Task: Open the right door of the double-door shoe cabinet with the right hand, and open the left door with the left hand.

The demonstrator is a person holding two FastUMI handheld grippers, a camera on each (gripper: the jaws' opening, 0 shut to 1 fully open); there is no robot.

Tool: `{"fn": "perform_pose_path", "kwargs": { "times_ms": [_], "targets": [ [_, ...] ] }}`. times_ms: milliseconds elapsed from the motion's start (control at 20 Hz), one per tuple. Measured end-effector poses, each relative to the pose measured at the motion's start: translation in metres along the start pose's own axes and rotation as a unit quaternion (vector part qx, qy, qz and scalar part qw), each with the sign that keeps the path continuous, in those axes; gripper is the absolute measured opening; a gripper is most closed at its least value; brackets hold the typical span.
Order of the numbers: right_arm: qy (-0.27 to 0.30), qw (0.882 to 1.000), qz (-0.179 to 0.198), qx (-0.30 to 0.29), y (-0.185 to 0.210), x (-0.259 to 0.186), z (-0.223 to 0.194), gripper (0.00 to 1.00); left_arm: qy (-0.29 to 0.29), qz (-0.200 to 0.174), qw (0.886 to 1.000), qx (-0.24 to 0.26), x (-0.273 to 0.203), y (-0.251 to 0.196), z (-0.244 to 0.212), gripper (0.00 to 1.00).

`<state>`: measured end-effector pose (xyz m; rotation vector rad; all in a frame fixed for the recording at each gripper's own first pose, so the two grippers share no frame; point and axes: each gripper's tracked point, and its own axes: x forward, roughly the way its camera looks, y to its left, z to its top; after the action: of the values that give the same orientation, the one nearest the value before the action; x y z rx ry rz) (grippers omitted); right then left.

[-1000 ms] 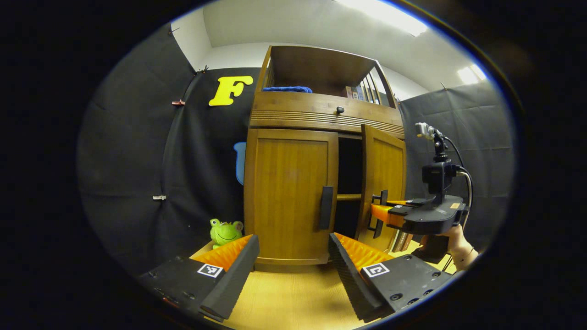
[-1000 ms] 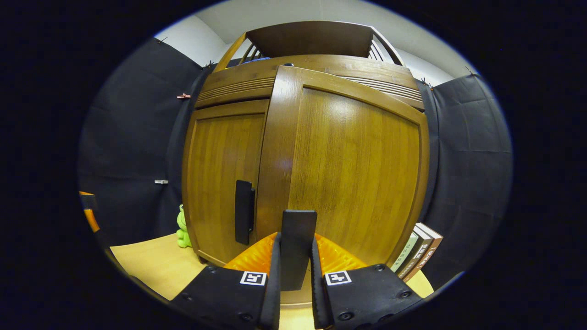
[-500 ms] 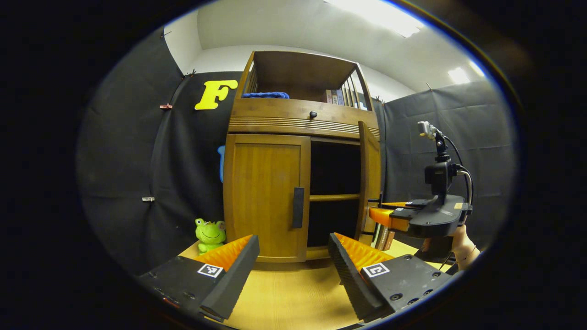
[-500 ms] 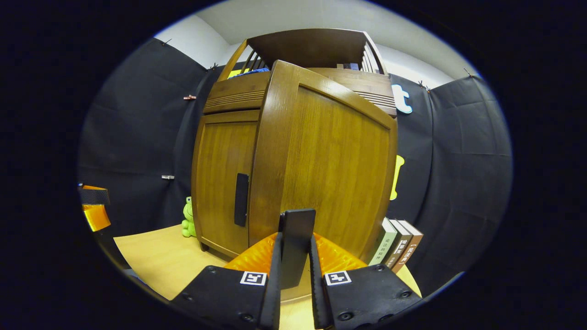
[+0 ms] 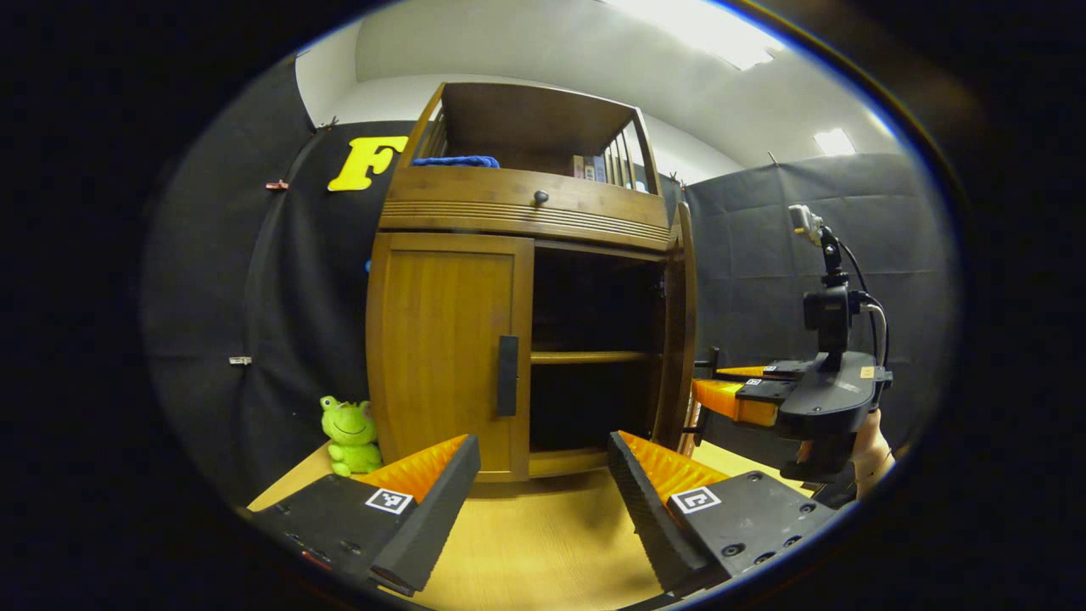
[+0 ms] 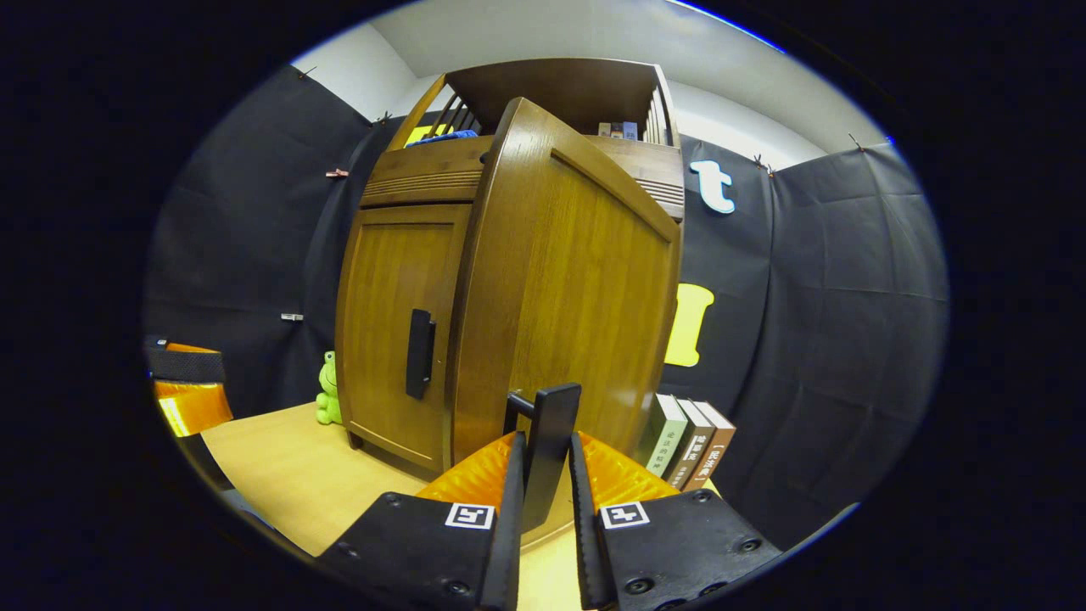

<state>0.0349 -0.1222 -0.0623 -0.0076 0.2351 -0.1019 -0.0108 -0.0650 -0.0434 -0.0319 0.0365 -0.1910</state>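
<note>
Your right gripper (image 6: 543, 509) has its jaws clamped on the right handle (image 6: 547, 441), both fingers pressed against the dark bar; your left gripper (image 5: 543, 501) has its jaws spread wide and holds nothing, hanging above the worktop (image 5: 543, 543) in front of the cabinet (image 5: 517, 280).

Over the last second you have swung the right door (image 5: 676, 339) from ajar to wide open: in the left gripper view it now stands nearly edge-on at the right of the cabinet, and the dark interior with its shelf (image 5: 585, 357) is exposed. Your left gripper has drifted so that the left door (image 5: 450, 348) sits more squarely ahead. I judge the first half of the task all but done; what remains is to let go on the right and bring the left jaws to the left handle (image 5: 507, 375).

The cabinet is warm brown wood, standing on the worktop against the booth wall. The left door is shut flush, its handle a dark upright bar at the inner edge. A green frog toy (image 5: 349, 434) sits just beside the cabinet's left foot, and books (image 6: 691, 445) lean at its right side.
</note>
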Motion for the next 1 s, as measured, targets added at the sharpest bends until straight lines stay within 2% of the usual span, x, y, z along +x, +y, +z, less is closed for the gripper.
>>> {"fn": "perform_pose_path", "kwargs": {
  "times_ms": [50, 250, 450, 550, 700, 850, 900, 1000],
  "targets": [
    [0.003, 1.0, -0.005, -0.003, -0.006, -0.004, -0.003, 0.28, 0.001, -0.008, 1.0, -0.001, 0.003, -0.006, -0.001, 0.95],
    [0.007, 0.999, -0.033, -0.01, -0.037, -0.014, -0.015, 0.27, 0.002, -0.035, 0.999, -0.006, 0.012, -0.024, -0.003, 0.95],
    [0.007, 0.997, -0.078, -0.013, -0.078, -0.027, -0.02, 0.24, 0.005, -0.044, 0.999, 0.002, 0.024, -0.036, -0.006, 0.94],
    [0.005, 0.996, -0.084, -0.001, -0.094, -0.033, -0.022, 0.19, 0.004, -0.044, 0.999, 0.011, 0.027, -0.04, -0.006, 0.94],
    [0.017, 0.996, -0.084, 0.036, -0.112, -0.042, -0.028, 0.19, 0.005, -0.03, 0.999, 0.014, 0.036, -0.037, -0.009, 0.95],
    [0.007, 0.995, -0.101, 0.028, -0.132, -0.053, -0.031, 0.17, 0.001, -0.009, 1.0, 0.019, 0.052, -0.027, -0.007, 0.95],
    [0.005, 0.994, -0.108, 0.023, -0.138, -0.057, -0.032, 0.19, 0.001, -0.006, 1.0, 0.019, 0.058, -0.026, -0.006, 0.95],
    [0.004, 0.992, -0.124, 0.014, -0.148, -0.069, -0.038, 0.17, 0.0, -0.008, 1.0, 0.015, 0.065, -0.028, -0.004, 0.94]
  ]
}}
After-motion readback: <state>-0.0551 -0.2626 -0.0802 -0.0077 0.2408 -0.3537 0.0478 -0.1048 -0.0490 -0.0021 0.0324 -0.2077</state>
